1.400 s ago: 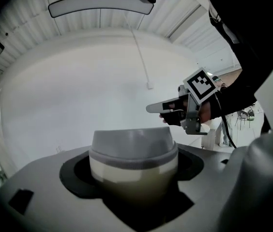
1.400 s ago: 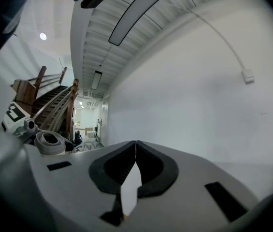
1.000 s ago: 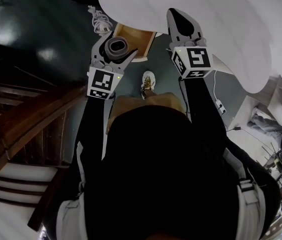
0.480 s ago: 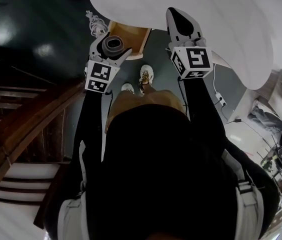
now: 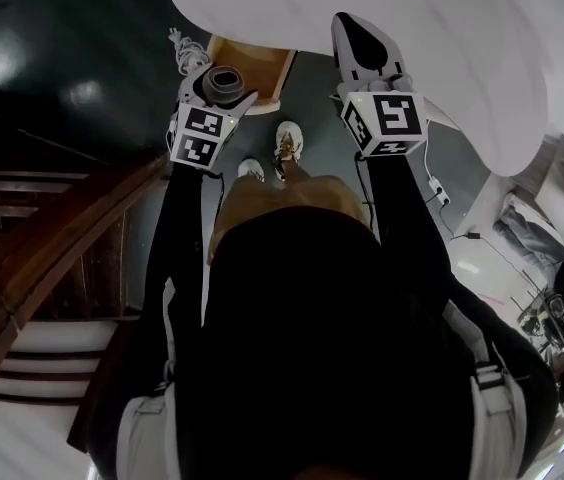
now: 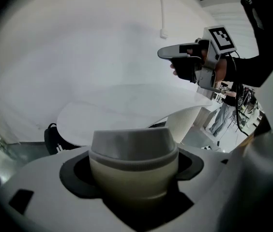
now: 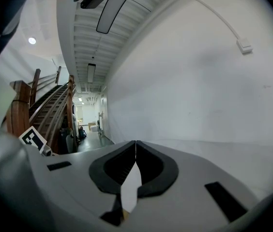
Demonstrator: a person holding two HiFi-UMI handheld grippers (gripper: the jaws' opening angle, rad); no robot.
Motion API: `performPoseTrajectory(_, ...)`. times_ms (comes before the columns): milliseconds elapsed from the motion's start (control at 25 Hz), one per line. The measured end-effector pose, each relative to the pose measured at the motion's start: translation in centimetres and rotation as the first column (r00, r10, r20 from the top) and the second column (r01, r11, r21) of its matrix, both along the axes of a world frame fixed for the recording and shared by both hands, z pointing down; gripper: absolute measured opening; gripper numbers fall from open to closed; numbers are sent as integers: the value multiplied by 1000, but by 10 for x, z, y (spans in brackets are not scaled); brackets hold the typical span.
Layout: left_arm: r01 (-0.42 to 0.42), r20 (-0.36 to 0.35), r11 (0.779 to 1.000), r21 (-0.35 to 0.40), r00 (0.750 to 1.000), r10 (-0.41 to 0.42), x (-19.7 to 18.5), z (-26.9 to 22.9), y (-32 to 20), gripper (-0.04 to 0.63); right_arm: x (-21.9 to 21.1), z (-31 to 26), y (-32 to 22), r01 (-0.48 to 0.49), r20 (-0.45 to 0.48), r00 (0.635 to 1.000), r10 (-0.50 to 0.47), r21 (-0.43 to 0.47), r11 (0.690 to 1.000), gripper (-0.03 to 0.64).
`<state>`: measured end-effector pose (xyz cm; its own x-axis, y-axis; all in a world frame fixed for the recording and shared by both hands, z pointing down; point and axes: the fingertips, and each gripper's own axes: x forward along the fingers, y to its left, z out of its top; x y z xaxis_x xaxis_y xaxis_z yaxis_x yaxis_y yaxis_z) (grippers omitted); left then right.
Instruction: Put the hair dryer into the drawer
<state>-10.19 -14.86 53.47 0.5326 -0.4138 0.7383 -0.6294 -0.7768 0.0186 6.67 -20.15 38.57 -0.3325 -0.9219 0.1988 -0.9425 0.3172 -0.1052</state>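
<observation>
The hair dryer (image 5: pixel 227 78) is a grey barrel, and my left gripper (image 5: pixel 220 88) is shut on it, just in front of the open wooden drawer (image 5: pixel 262 60) under the white round table (image 5: pixel 442 38). In the left gripper view the barrel (image 6: pixel 133 161) fills the gap between the jaws, upright. A white coiled cord (image 5: pixel 187 50) hangs beside the drawer's left side. My right gripper (image 5: pixel 354 30) is held over the table's edge, shut and empty; its tips (image 7: pixel 135 144) meet in the right gripper view. The drawer's inside is mostly hidden by the table.
A wooden stair rail (image 5: pixel 52 238) and pale steps (image 5: pixel 22 368) run along the left. The person's shoes (image 5: pixel 288 140) stand on the dark floor below the drawer. A white power strip (image 5: pixel 440 196) lies on the floor at right. The right gripper (image 6: pixel 194 62) shows in the left gripper view.
My left gripper has carried the hair dryer forward, closer to the drawer's front. The right gripper has kept its place over the table.
</observation>
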Motion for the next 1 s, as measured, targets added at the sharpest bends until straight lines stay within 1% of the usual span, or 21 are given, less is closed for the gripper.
performPoseTrajectory(80, 7, 11, 999, -37, 1000, -7, -1, 8, 1, 402, -1, 2, 1, 3, 3, 1000, -3, -6, 1000, 26)
performPoseTrajectory(160, -2, 19, 998, -70, 1000, 4, -1, 17, 3, 402, -1, 3, 3, 6, 5, 1000, -5, -10, 1000, 26)
performPoseTrajectory(320, -67, 44, 989, -129, 996, 73, 3, 33, 11, 402, -1, 6, 6, 3, 3, 1000, -3, -18, 1000, 26)
performPoseTrajectory(440, -99, 61, 980, -175, 992, 111, 6, 46, 13, 402, 1, 7, 7, -1, -1, 1000, 1, -23, 1000, 26)
performPoseTrajectory(520, -124, 58, 973, -197, 989, 138, 10, 49, 14, 402, 2, 8, 8, -5, -6, 1000, 5, -26, 1000, 27)
performPoseTrajectory(640, -177, 58, 962, -209, 979, 193, 14, 55, 16, 402, 2, 9, 10, -7, -11, 1000, 7, -32, 999, 26)
performPoseTrajectory(760, -207, 75, 950, -236, 970, 230, 16, 58, 19, 402, 1, 10, 13, -7, -17, 1000, 6, -38, 999, 26)
performPoseTrajectory(840, -227, 72, 940, -256, 965, 253, 18, 61, 23, 402, 1, 12, 16, -7, -23, 1000, 6, -43, 999, 26)
performPoseTrajectory(920, -260, 66, 927, -269, 955, 288, 19, 64, 29, 402, 1, 14, 19, -10, -30, 1000, 9, -49, 999, 26)
performPoseTrajectory(1000, -303, 71, 913, -271, 940, 333, 21, 67, 33, 402, 2, 16, 21, -17, -35, 999, 15, -54, 998, 26)
